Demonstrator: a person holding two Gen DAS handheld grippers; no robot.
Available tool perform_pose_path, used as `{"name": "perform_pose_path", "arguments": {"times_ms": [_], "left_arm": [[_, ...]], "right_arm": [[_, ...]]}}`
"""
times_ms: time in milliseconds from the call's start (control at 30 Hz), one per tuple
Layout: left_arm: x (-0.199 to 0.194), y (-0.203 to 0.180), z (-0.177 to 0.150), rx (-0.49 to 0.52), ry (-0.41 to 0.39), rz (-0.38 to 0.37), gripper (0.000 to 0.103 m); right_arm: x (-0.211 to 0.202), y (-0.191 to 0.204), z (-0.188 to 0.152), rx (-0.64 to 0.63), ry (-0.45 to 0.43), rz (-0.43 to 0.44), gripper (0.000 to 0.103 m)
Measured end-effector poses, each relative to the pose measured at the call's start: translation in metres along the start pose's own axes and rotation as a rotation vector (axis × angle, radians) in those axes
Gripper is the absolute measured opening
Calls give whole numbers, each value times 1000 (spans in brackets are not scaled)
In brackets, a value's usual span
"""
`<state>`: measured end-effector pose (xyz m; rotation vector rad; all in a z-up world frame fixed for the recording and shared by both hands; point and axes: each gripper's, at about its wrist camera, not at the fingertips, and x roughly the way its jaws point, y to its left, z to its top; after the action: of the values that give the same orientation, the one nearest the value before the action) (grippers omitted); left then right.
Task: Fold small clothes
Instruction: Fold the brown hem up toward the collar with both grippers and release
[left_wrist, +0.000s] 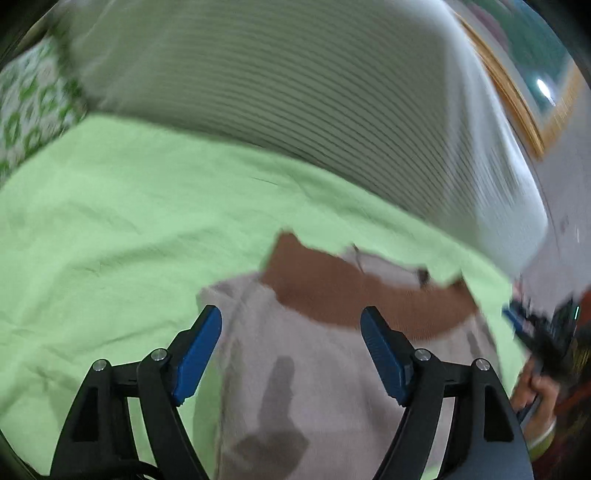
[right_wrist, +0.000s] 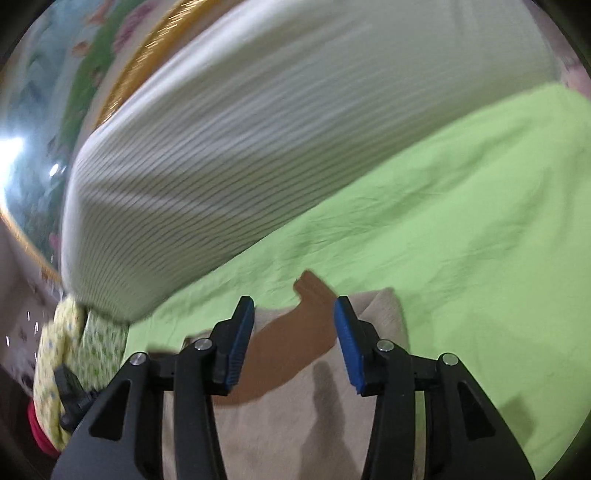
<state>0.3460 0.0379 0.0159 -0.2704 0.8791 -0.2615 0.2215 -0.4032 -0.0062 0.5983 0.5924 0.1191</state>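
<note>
Both grippers, left (left_wrist: 291, 352) and right (right_wrist: 293, 345), gape empty above the soft, limp beige garment (left_wrist: 332, 406); pinch its lower-frame edge

- My left gripper (left_wrist: 291, 325): matt black plastic arms, ribbed blue pads (left_wrist: 384, 354), shiny metal pins.
- My right gripper (right_wrist: 294, 314), same build.
- Beige garment (left_wrist: 332, 387): soft matt cloth, brown band (left_wrist: 369, 295) smoother.
- Green sheet (left_wrist: 110, 221): thin, creased matt cotton.
- Striped mattress (left_wrist: 295, 92): ribbed woven fabric.
</note>
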Motion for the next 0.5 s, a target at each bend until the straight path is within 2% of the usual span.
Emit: {"name": "perform_pose_path", "arguments": {"times_ms": [100, 233, 400, 467, 500], "left_arm": [[-9, -34, -26, 174, 38, -6, 79], [-9, -61, -54, 314, 58, -10, 79], [13, -78, -53, 392, 104, 46, 79], [26, -81, -51, 412, 141, 24, 79], [33, -84, -50, 423, 168, 7, 79]], "right_arm": [[-6, 38, -24, -191, 61, 12, 47], [-2, 80, -63, -403, 170, 42, 47], [16, 95, -71, -493, 227, 39, 47], [30, 99, -69, -521, 248, 5, 47], [37, 101, -70, -538, 261, 17, 47]]}}
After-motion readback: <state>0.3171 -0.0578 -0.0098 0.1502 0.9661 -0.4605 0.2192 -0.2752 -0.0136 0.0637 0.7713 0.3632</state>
